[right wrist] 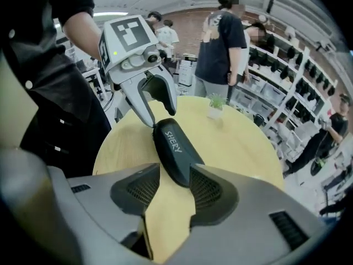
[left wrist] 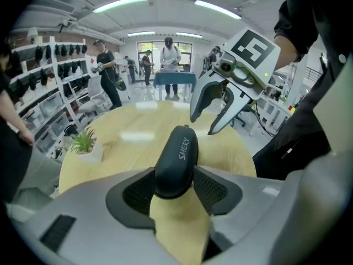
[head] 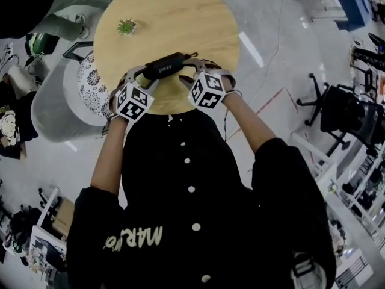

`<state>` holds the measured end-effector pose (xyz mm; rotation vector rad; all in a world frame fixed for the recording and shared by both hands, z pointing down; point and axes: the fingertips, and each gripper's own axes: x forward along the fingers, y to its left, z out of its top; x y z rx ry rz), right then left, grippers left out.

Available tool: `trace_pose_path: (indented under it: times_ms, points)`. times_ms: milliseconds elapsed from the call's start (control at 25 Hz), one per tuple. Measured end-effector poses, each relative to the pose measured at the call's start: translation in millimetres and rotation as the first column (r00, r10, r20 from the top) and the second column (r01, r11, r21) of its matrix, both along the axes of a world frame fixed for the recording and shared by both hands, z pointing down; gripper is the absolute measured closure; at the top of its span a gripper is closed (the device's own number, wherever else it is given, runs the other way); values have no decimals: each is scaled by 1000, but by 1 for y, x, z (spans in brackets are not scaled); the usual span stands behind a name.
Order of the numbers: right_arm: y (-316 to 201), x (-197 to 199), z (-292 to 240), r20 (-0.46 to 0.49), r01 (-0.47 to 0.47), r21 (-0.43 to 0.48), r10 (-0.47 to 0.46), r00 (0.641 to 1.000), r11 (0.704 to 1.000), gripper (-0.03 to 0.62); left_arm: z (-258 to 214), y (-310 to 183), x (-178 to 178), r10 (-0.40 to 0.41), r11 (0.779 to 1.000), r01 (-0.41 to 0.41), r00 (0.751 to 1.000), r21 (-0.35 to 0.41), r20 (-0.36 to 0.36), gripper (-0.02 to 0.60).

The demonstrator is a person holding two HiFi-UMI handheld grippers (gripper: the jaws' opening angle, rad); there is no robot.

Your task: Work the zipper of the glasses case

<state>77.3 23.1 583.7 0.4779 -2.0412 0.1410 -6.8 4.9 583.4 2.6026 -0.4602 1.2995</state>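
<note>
Wears a loose black top [head: 156, 173] with a row of white buttons [head: 191, 189] down the front and pale lettering [head: 135, 238] near the hem. Has wide black sleeves [head: 90, 215] ending about the elbow. Shows, on the left gripper [left wrist: 175, 187] and right gripper [right wrist: 168, 187], smooth grey shells [left wrist: 83, 214], black meshed pads [left wrist: 138, 189], and a cube [head: 133, 101] of black-and-white square markers each.

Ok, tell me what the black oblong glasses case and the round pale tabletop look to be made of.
Black oblong glasses case: probably a semi-rigid shell under matte fabric or faux leather; it keeps its rounded shape and shines little.
Round pale tabletop: wood or wood-look laminate, satin finish; faint grain and soft reflections of ceiling lights show.
</note>
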Motion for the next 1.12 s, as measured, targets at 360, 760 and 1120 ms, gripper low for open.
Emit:
trace_pose_path:
  times_ms: [360,760,1120]
  points:
    - [-24,-55,8,-56,241,3,-240,969,971,421,25,26,-41,-188,981,187,982,-47,-24,379]
    - [-27,-72,16,-102,358,-81,-365,926,930,434,28,34,-24,-318,941,297,940,-163,-126,379]
    - [-27,-75,25,-98,391,-148,-407,908,908,440,45,30,-25,-457,879,429,882,-208,-115,388]
